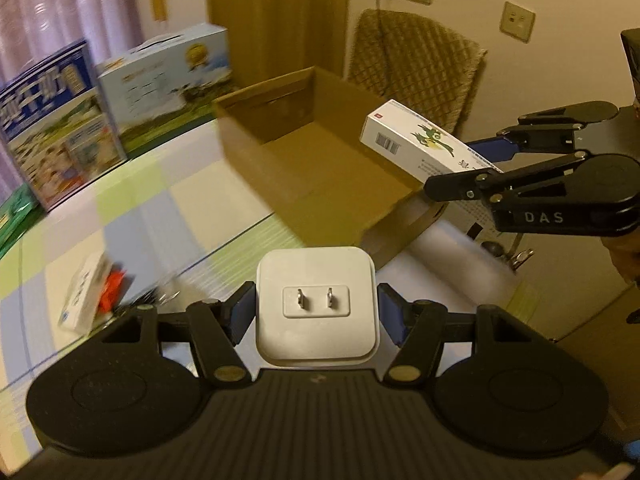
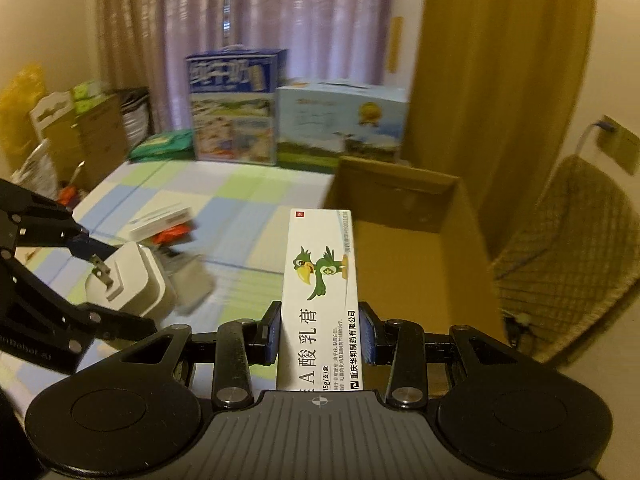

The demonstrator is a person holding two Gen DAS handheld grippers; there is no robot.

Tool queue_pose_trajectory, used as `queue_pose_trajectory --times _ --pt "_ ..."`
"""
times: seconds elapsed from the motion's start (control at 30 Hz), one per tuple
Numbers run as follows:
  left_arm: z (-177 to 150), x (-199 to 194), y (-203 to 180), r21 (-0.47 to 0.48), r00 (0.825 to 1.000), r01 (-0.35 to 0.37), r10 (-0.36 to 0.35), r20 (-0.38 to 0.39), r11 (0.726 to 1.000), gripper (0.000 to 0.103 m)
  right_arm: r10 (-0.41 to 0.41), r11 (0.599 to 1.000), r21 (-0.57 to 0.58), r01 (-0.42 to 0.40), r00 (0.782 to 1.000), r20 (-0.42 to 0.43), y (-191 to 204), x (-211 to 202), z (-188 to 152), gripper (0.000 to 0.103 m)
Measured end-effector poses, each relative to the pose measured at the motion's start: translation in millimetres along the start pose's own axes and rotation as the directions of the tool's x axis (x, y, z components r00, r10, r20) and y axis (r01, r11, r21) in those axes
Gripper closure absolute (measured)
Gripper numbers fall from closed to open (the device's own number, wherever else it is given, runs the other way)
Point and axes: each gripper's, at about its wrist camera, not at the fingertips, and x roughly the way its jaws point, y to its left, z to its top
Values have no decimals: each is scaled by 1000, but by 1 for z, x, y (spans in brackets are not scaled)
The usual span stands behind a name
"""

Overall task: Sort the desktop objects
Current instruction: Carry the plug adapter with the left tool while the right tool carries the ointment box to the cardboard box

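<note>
Your left gripper [image 1: 316, 312] pinches a white plug adapter [image 1: 316, 306] between its blue pads, prongs facing the camera, held above the checkered tablecloth [image 1: 132, 216] just short of the open cardboard box [image 1: 320, 152]. Your right gripper [image 2: 319, 334] clamps a long white ointment carton [image 2: 320, 296] with a green parrot print; the carton points forward, its far end over the near left edge of the box.

Around you: two large printed cartons stand at the table's far side, a dark blue one [image 2: 234, 108] and a light blue one [image 2: 340, 120], touching each other, with a green packet [image 2: 160, 146] beside the blue one. A small white box [image 1: 84, 296] lies on the cloth with something orange-red [image 1: 114, 286] against it. A chair with a quilted cover [image 1: 416, 68] stands behind the cardboard box.

From the left wrist view, the right gripper and its carton cross the box's right side. From the right wrist view, the left gripper with the adapter sits low left, near the small items.

Hard to read: the small white box and orange-red item are motion-blurred. A greyish object [image 2: 192, 284] behind the adapter is too smeared to identify. Clutter at the far left edge [image 2: 60, 128] is indistinct.
</note>
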Motion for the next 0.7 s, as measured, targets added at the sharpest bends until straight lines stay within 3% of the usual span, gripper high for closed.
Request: queue_pose_trajectory --times 0.27,0.7 --pt "38 32 -23 11 999 22 -22 27 1000 43 -50 997 65 50 999 -11 -42 11 3 68" --pt "76 92 -22 -35 998 50 -48 31 998 43 -94 988 118 99 994 -50 -86 52 6 68"
